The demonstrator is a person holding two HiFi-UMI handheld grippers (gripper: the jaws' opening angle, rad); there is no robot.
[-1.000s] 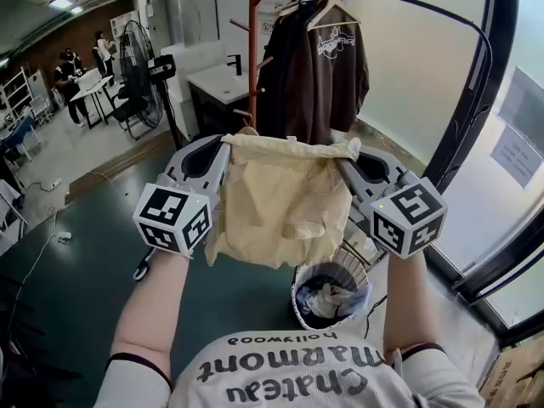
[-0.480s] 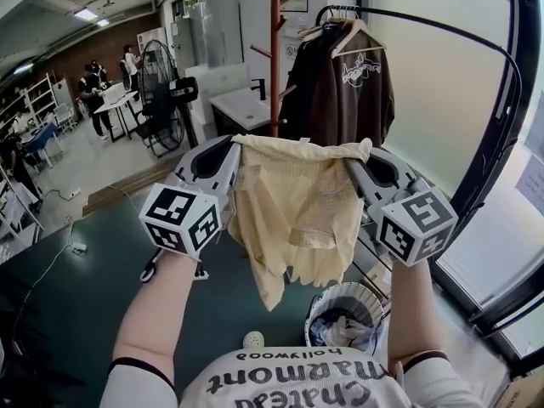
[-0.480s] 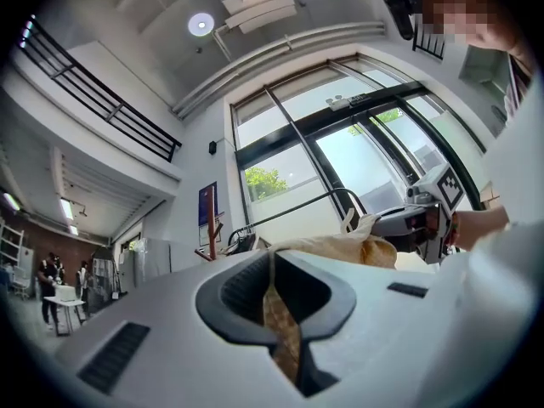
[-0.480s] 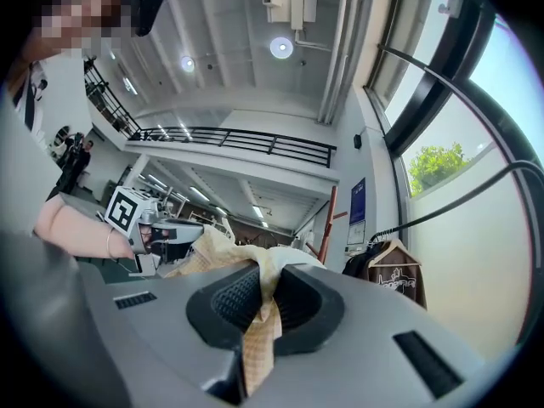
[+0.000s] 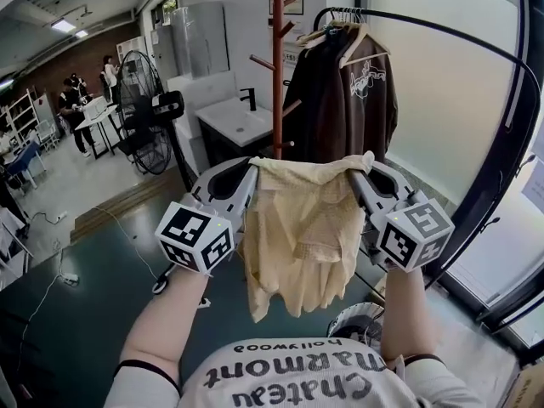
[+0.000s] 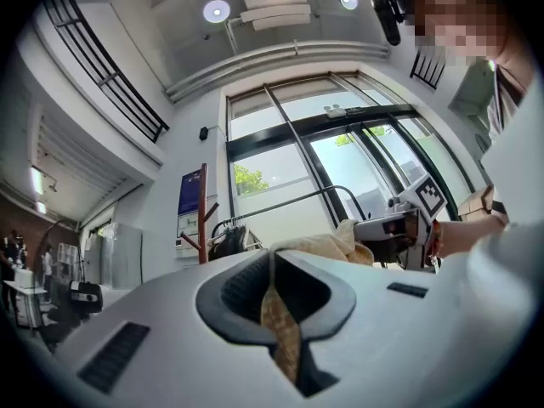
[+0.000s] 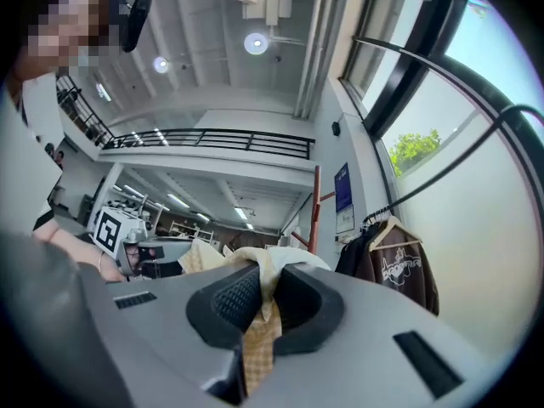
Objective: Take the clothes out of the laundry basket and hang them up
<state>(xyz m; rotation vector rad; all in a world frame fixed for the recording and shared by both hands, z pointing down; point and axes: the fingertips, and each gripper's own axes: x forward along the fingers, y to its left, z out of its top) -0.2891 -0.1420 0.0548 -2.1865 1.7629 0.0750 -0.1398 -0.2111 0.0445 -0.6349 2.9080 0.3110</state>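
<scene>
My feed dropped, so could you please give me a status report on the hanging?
Left gripper and right gripper both shut on yellow garment, top edge. Garment hangs spread between them, laundry basket below. Brown jacket on rail ahead; nothing between.

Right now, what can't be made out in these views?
- Laundry basket: head view, mostly behind the yellow garment and right forearm; contents unseen.
- Hanger hooks on the rail: head view, too small to spot a free one.
- Garment's hanging part: gripper views, hidden below left tongs and right tongs.

Only a sliver of laundry basket (image 5: 350,315)
</scene>
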